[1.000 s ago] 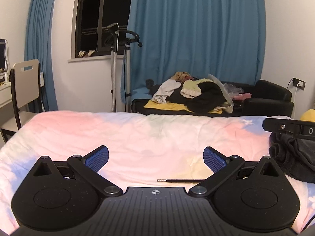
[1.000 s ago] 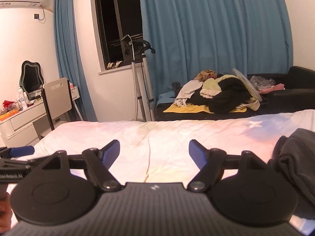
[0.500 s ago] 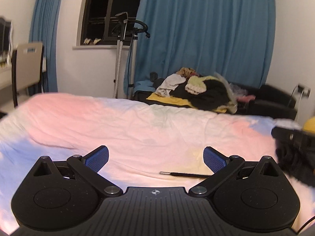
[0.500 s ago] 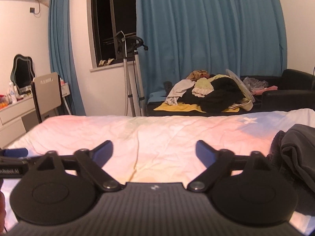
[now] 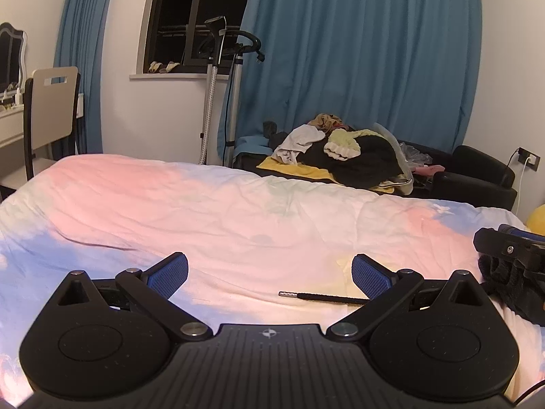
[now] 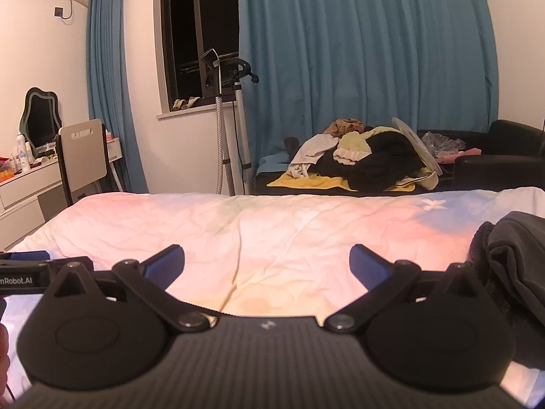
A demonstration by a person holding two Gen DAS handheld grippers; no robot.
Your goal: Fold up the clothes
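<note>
Two black grippers hover low over a pastel bedspread (image 5: 238,211), the left gripper (image 5: 269,274) spread wide and empty, the right gripper (image 6: 267,260) having just opened fully with nothing between its jaws, beside a dark crumpled garment (image 6: 514,266) at the bed's right edge.

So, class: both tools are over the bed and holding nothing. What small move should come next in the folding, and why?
Probably swing the right tool toward the dark garment bunched at the bed's right side. Its jaws have just been opening, nothing is between them, and that garment is the only clothing on the pastel duvet. The left tool is open too.
</note>
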